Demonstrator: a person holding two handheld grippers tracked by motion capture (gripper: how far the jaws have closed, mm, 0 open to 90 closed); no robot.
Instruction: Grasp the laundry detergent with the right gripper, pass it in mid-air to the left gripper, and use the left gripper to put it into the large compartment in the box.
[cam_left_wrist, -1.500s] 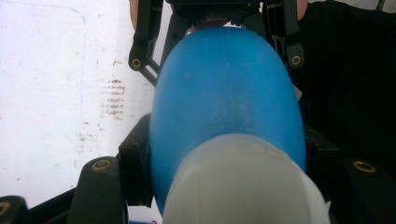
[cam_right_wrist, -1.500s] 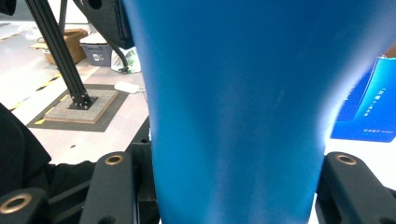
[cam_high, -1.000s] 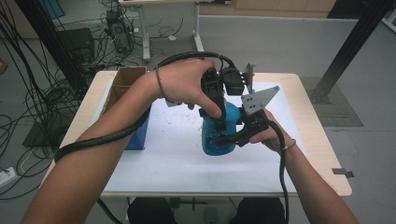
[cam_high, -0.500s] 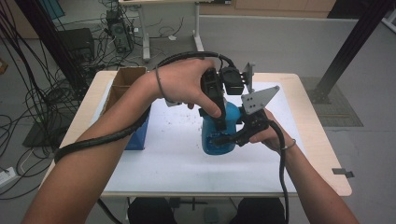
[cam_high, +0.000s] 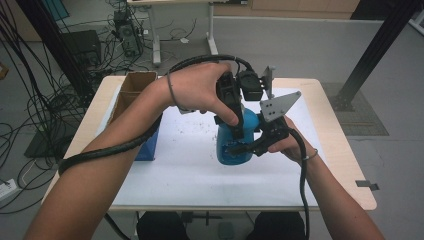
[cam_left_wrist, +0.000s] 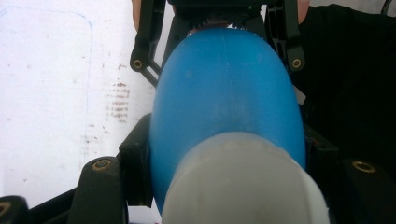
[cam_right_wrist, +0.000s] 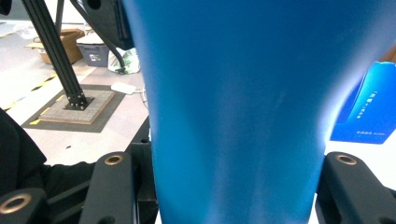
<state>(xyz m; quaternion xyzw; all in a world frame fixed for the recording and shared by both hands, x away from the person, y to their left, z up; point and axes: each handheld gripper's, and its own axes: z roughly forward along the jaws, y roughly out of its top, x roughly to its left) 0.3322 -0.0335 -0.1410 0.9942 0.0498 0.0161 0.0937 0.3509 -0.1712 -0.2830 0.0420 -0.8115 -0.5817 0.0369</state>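
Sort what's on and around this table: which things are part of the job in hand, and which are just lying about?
In the job:
- blue bottle, white cap
- left claw, shut on the bottle's top
- right claw, shut on the bottle's body

Lying about:
- cardboard box at the table's far left
- blue box beside it
- white mat with dark specks

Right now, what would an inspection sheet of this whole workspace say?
Surface: white sheet on a wooden table, speckled with dark crumbs.
Job's things: blue bottle with a whitish cap.
Clutter: cardboard box; blue carton.
Grippers: left gripper clamps the bottle from above, right gripper from the side.
Cables: one thick black cable along each forearm.
Surroundings: grey floor, cable tangle, black post.
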